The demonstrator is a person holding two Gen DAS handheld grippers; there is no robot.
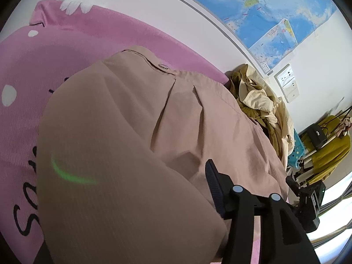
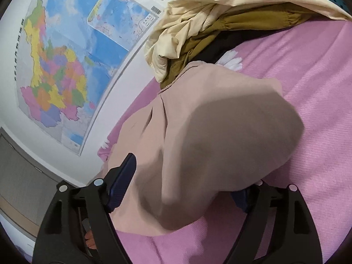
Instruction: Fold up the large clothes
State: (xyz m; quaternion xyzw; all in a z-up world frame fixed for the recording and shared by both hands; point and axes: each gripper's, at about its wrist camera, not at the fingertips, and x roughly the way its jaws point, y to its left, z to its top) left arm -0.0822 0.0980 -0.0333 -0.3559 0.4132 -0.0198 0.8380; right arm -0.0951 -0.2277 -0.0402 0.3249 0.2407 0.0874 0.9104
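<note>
Tan garment (image 2: 220, 132) bulges between the wide right claw (image 2: 182, 182); soft, limp, best pinched at its hem.

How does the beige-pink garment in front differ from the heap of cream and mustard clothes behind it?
The smooth beige-pink garment lies spread and partly folded over, while the cream and mustard clothes sit crumpled in a heap. The garment is one colour, whereas the heap mixes several. Both rest on the pink sheet.

The beige garment (image 2: 220, 132) hides one finger of the right tongs (image 2: 182, 189).
</note>
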